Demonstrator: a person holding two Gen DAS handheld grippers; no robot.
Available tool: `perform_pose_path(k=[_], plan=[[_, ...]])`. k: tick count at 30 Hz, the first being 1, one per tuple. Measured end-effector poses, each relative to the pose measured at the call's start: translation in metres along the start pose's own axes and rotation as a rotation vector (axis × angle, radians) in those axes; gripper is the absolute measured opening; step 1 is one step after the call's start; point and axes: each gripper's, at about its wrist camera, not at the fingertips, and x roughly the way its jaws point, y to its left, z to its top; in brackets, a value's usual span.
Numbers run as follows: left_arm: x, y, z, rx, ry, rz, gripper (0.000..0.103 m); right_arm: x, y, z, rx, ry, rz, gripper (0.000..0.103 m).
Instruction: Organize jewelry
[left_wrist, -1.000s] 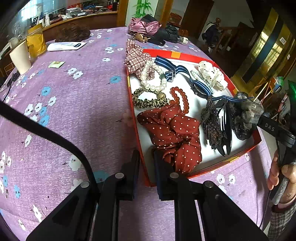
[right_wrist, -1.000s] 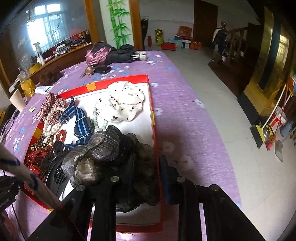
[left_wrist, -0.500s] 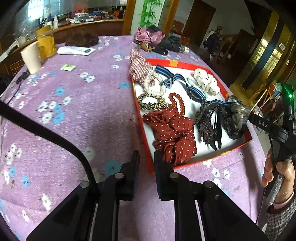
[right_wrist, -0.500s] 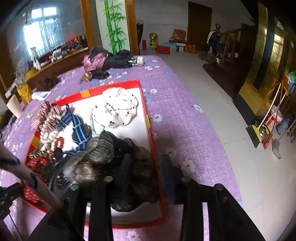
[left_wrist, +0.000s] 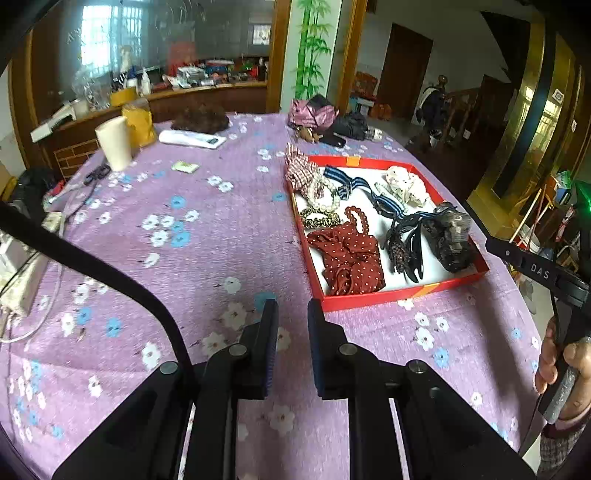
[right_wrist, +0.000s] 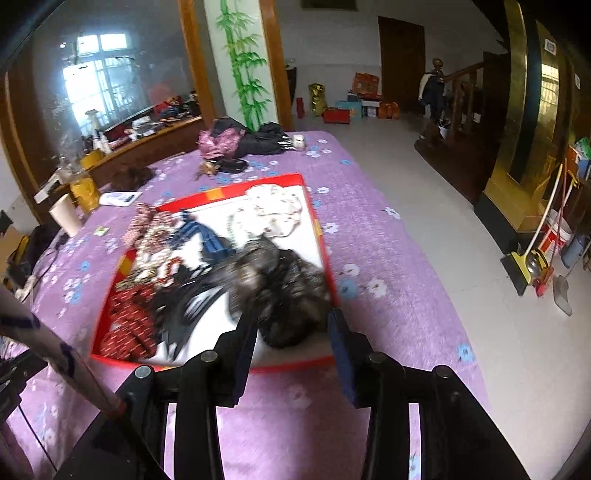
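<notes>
Left wrist — shallow rectangular red tray (left_wrist: 400, 293)

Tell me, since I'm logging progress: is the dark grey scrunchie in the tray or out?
In: the dark grey scrunchie lies inside the red tray, at its near right corner.

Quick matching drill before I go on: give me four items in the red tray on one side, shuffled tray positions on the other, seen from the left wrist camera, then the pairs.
Items:
1. maroon polka-dot scrunchie
2. white scrunchie
3. plaid scrunchie
4. dark sheer scrunchie

Positions in the red tray:
A. far left corner, hanging over the rim
B. near right corner
C. near left corner
D. far right corner

Pairs: 1-C, 2-D, 3-A, 4-B
</notes>
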Motion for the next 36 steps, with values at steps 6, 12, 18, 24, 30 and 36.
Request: perform_pose_path(k=[6, 12, 18, 24, 30, 36], plan=[[-0.031, -0.003, -0.017, 0.020, -0.051, 0.032, 0.016, -0.030, 0.019, -0.016, -0.038, -0.039, 0.019, 0.045], [-0.066, -0.001, -0.040, 0.027, -0.128, 0.064, 0.027, -0.064, 0.032, -0.037, -0.041, -0.073, 0.036, 0.047], [-0.099, 0.005, -0.064, 0.028, -0.190, 0.076, 0.031, -0.097, 0.046, -0.064, -0.049, -0.119, 0.057, 0.049], [-0.116, 0.006, -0.074, 0.045, -0.234, 0.095, 0.047, -0.110, 0.063, -0.081, -0.072, -0.138, 0.076, 0.054], [-0.092, 0.006, -0.059, 0.044, -0.172, 0.062, 0.053, -0.099, 0.058, -0.079, -0.097, -0.126, 0.069, 0.060], [-0.031, 0.016, -0.006, 0.012, -0.035, 0.033, 0.053, -0.063, 0.007, -0.044, -0.040, -0.093, 0.001, 0.063]])
